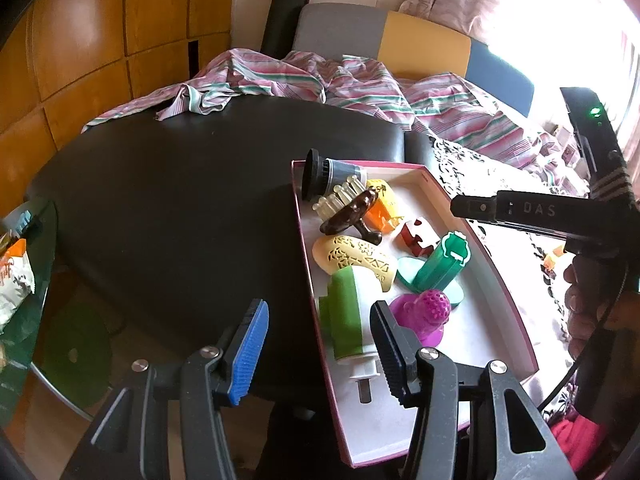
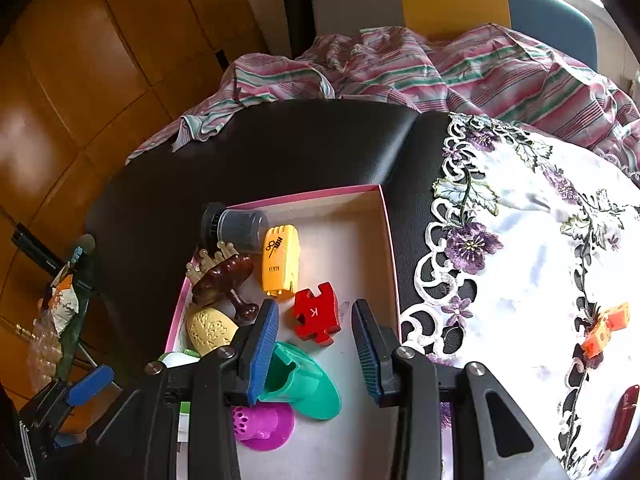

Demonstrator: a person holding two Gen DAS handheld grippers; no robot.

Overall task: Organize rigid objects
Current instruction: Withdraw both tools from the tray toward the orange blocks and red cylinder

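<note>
A pink-rimmed shallow box (image 1: 500,276) (image 2: 312,194) lies on the black seat and holds several toys: a grey-black cup (image 2: 236,226), a yellow-orange piece (image 2: 280,260), a brown mushroom shape (image 2: 224,278), a red puzzle piece (image 2: 316,314), a cream perforated piece (image 1: 354,256), a green stand (image 2: 300,380), a purple piece (image 1: 424,314) and a green-white cylinder (image 1: 348,316). My left gripper (image 1: 318,350) is open and empty at the box's near left edge, straddling the cylinder. My right gripper (image 2: 316,354) is open and empty above the green stand and red piece.
A white embroidered cloth (image 2: 532,280) to the right carries orange blocks (image 2: 606,326) and a dark red object (image 2: 622,416). A striped cloth (image 1: 320,84) lies at the back. A glass side table with snack packets (image 1: 12,276) stands left.
</note>
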